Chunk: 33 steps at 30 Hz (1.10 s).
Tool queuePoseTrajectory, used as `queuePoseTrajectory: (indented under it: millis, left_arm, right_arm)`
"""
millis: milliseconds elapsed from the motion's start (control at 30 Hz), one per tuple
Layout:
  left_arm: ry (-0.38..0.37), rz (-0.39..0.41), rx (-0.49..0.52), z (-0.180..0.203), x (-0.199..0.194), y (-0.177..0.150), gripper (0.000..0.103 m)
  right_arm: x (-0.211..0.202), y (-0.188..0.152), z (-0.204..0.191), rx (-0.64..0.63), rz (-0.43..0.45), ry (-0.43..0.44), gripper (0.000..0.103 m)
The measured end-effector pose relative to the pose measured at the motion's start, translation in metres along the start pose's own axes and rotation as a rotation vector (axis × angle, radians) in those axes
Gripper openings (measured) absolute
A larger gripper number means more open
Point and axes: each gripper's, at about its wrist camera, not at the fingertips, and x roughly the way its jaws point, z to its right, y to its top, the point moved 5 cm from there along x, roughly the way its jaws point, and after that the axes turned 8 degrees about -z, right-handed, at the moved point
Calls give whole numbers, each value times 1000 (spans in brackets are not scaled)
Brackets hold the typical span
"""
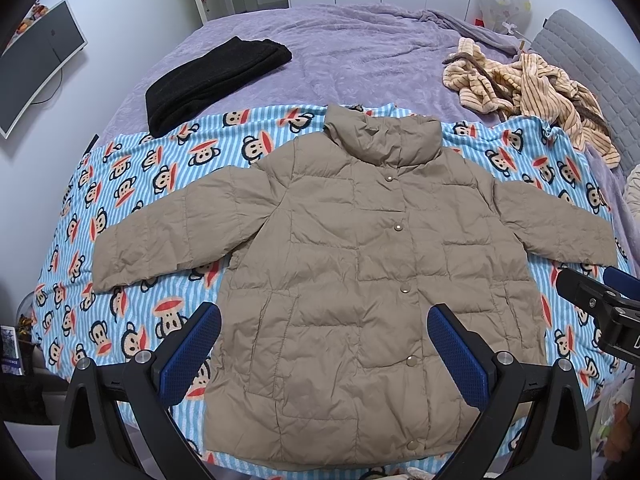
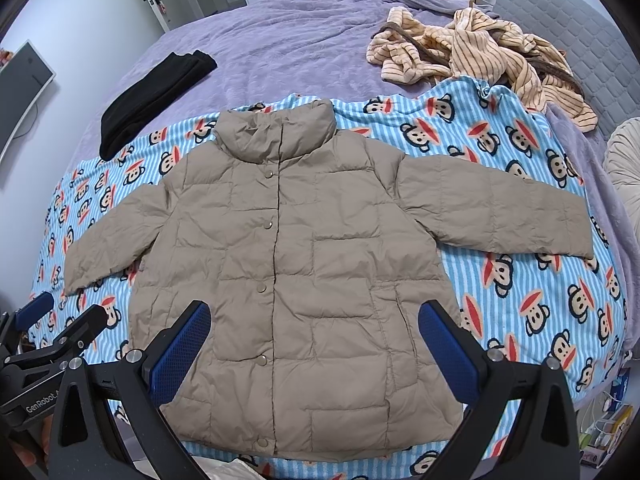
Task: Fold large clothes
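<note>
A tan quilted puffer jacket (image 1: 360, 260) (image 2: 288, 264) lies flat and face up on a blue striped monkey-print blanket (image 1: 132, 208) (image 2: 520, 288), snaps fastened, both sleeves spread outward, collar toward the far side. My left gripper (image 1: 324, 328) hovers open above the jacket's lower hem, nothing between its blue pads. My right gripper (image 2: 314, 324) is likewise open over the lower half of the jacket, empty. Each gripper shows at the edge of the other's view: the right gripper's body (image 1: 600, 300) and the left gripper's body (image 2: 48, 336).
The blanket covers the near part of a purple bed (image 1: 360, 52). A folded black garment (image 1: 212, 80) (image 2: 152, 96) lies far left. A crumpled striped beige garment (image 1: 532, 92) (image 2: 480, 56) lies far right by a grey headboard (image 2: 568, 28). A monitor (image 1: 36, 60) stands at the left wall.
</note>
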Motion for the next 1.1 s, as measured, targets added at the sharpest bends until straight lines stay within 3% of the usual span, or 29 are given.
queuePoseTrajectory:
  millis: [667, 1100]
  left_arm:
    - [-39, -11, -15, -4, -3, -7, 103]
    - [-116, -78, -96, -43, 36, -18, 103]
  right_arm:
    - [0, -10, -4, 11, -11, -10, 103]
    - [22, -21, -17, 29, -84, -18, 103]
